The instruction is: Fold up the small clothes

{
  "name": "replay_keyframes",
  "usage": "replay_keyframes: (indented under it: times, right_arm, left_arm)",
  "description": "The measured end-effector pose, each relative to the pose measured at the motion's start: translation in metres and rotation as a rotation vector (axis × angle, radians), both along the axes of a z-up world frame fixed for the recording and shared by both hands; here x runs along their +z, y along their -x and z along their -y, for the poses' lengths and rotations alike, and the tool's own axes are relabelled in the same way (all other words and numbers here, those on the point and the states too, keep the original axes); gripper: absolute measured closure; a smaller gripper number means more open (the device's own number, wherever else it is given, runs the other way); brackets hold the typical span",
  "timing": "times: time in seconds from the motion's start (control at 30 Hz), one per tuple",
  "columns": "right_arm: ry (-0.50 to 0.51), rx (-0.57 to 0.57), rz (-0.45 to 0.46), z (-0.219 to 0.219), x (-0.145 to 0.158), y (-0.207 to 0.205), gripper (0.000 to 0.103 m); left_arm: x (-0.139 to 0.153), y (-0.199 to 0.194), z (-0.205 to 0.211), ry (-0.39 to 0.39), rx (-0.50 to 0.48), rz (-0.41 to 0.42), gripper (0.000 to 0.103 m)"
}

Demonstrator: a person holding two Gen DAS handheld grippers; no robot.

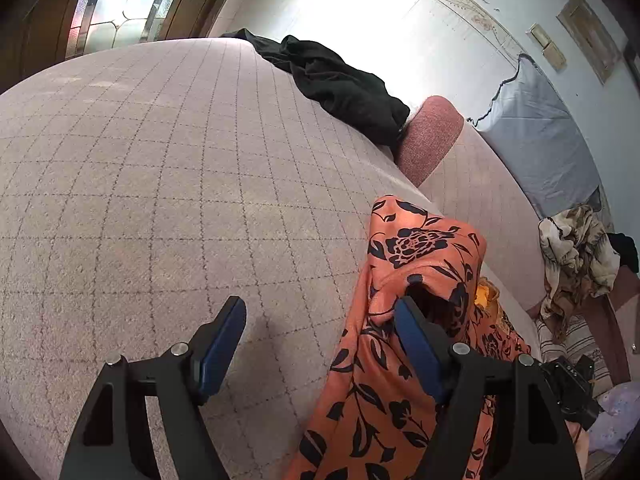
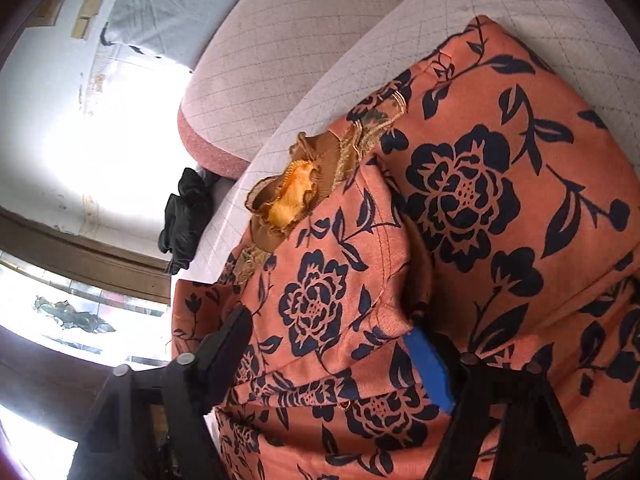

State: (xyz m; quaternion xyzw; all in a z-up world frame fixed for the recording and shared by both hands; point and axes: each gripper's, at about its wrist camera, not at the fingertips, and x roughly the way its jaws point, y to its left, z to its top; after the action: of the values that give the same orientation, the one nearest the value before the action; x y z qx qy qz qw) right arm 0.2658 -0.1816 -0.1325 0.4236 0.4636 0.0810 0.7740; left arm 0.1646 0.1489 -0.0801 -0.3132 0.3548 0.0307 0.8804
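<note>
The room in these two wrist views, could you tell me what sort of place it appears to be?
Probably a bedroom at home: a quilted bed cover serves as the work surface, a grey pillow leans on the wall, and loose clothes are heaped beside it.

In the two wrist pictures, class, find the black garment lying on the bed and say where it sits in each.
Left wrist view: black garment upper centre, at the bed's far edge, beside the pink cushion.
Right wrist view: black garment left of centre, small, below the pink cushion.
Shared landmark: the orange floral garment.
</note>
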Motion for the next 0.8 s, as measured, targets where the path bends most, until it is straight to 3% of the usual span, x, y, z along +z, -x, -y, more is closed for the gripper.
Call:
replay_keyframes:
  times: [0.07, 0.13, 0.17, 0.3, 0.37, 0.43, 0.53, 0.57, 0.67, 0.77, 0.8]
  right_arm:
    - [0.031, -0.039, -0.058, -0.001, -0.008, -0.005, 0.057]
    - [0.056, -0.035, -0.061, 0.0, -0.003, -0.009, 0.096]
    - [0.08, -0.026, -0.042, 0.001, 0.005, -0.009, 0.097]
    - [0.271, -0.033, 0.176, 0.001, 0.081, 0.004, 0.097]
    - [0.344, -0.038, 0.218, 0.009, 0.098, 0.009, 0.097]
    - [0.415, -0.033, 0.165, 0.02, 0.079, 0.004, 0.093]
    - [0.426, -0.009, -0.005, 0.039, 0.015, 0.0, 0.091]
    - [0.408, -0.024, -0.024, 0.046, 0.0, 0.004, 0.089]
    - [0.353, -0.058, 0.028, 0.056, 0.0, 0.016, 0.084]
    - [0.411, -0.033, 0.044, 0.055, 0.012, 0.015, 0.061]
    - [0.409, -0.044, 0.053, 0.058, 0.014, 0.018, 0.041]
  left_arm:
    - [-0.001, 0.0, -0.001, 0.026, -0.008, 0.001, 0.027]
    - [0.001, 0.001, -0.002, 0.033, -0.007, 0.009, 0.027]
    - [0.002, 0.002, -0.002, 0.028, -0.008, 0.013, 0.027]
    - [0.003, 0.003, -0.002, 0.015, -0.012, 0.016, 0.027]
    - [0.001, 0.002, -0.001, 0.02, -0.016, 0.009, 0.027]
    - [0.001, 0.0, 0.002, 0.009, -0.022, 0.006, 0.027]
    - [0.003, 0.0, 0.008, -0.051, -0.037, -0.001, 0.027]
    - [0.007, 0.0, 0.01, -0.075, -0.045, -0.009, 0.027]
    - [0.033, -0.004, 0.017, -0.147, -0.091, 0.006, 0.026]
    - [0.067, -0.023, 0.038, -0.234, -0.166, 0.053, 0.025]
    - [0.074, -0.032, 0.046, -0.258, -0.189, 0.07, 0.025]
